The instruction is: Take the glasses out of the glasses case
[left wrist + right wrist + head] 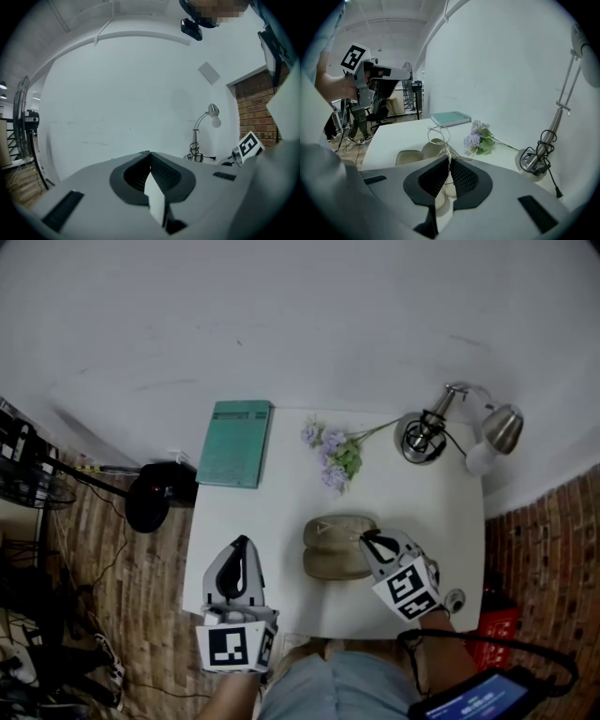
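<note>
The thin, silver wire-framed glasses [439, 133] can be made out only in the right gripper view. There the right gripper [450, 161] has its jaws closed on the frame, which stands up from the tips above the open beige clamshell glasses case [412, 156]. Whether the frame's lower end touches the case I cannot tell. In the head view the glasses are too fine to see. That view shows the right gripper [375, 542] at the right end of the case [336, 547], whose two halves lie open, one behind the other. The left gripper view alone shows the left gripper [150, 153] with its jaws together, nothing between them, facing the white wall.

The case sits near the front edge of the white worktop [281, 512]. Bare surface lies to its left and behind it, as far as the teal book [234, 442], the purple flower sprig [333, 454] and the chrome desk lamp [427, 435]. The left gripper [241, 559] hangs over the front left part, apart from the case.

The glasses' rims are rounded loops of very fine wire.
</note>
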